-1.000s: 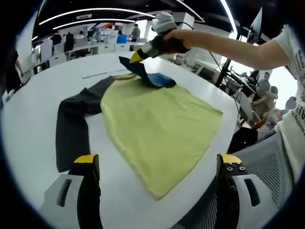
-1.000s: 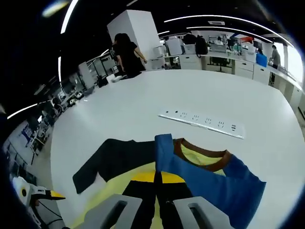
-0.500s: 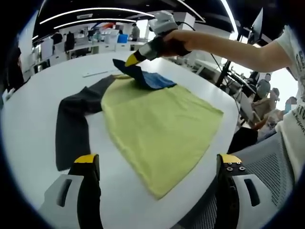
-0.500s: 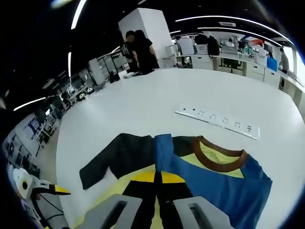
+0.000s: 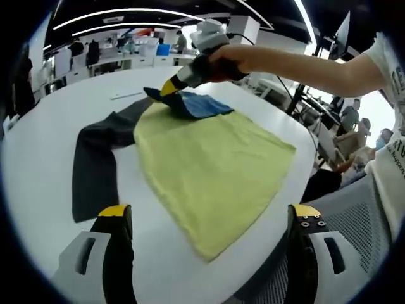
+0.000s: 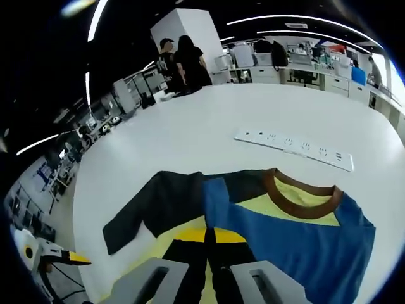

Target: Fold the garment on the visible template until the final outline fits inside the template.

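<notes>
My right gripper (image 6: pixel 207 235) pinches the blue sleeve (image 6: pixel 288 244), folding it over the yellow shirt (image 5: pixel 212 168). My left gripper (image 5: pixel 205 218) hangs open. The black sleeve (image 5: pixel 95 161) remains unfolded.

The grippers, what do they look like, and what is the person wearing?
The left gripper has two grey jaws with black fingers and yellow tips. The right gripper has a yellow tip, a dark body, a white box on top and a thin cable. The person wears a white short-sleeved shirt with dark print.
</notes>
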Demonstrator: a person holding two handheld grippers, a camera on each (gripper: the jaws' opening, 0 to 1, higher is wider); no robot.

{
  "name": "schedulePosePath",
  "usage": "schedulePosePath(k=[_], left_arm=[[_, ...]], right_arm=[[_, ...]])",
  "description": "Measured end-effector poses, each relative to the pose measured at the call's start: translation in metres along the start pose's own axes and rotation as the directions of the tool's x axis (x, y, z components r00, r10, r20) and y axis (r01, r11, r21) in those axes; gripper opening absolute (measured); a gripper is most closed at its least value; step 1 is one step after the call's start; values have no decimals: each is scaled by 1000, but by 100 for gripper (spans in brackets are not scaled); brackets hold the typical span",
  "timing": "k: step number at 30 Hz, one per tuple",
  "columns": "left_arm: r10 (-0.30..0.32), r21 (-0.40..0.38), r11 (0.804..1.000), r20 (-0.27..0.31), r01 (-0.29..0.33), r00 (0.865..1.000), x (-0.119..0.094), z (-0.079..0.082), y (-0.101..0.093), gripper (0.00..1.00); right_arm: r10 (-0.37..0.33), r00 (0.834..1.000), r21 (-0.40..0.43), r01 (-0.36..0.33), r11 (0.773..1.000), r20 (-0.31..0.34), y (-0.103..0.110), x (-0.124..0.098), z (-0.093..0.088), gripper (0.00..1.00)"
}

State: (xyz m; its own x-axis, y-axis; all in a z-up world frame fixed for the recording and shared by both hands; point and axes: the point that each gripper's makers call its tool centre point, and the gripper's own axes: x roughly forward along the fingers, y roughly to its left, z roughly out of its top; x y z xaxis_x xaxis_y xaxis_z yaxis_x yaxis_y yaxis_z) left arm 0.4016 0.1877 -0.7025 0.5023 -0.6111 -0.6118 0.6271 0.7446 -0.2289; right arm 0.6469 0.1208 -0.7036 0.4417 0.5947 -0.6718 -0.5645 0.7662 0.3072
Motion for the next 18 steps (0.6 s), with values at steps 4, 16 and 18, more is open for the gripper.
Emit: schedulePosePath(k=[4,16,18], left_arm=[[-2,0,1000,13,2,1000,2,4,1,99],[-14,6,1000,13,14,1000,5,2,4,98],[-11,8,1000,6,11,1000,3,1,6,98]], right_arm=[[-5,1000,17,5,1000,-7,0,12,-5,0],[29,998,17,-28,999,-52,13,30,-25,0],[28,998,7,-28,1000,-49,13,30,-24,0]])
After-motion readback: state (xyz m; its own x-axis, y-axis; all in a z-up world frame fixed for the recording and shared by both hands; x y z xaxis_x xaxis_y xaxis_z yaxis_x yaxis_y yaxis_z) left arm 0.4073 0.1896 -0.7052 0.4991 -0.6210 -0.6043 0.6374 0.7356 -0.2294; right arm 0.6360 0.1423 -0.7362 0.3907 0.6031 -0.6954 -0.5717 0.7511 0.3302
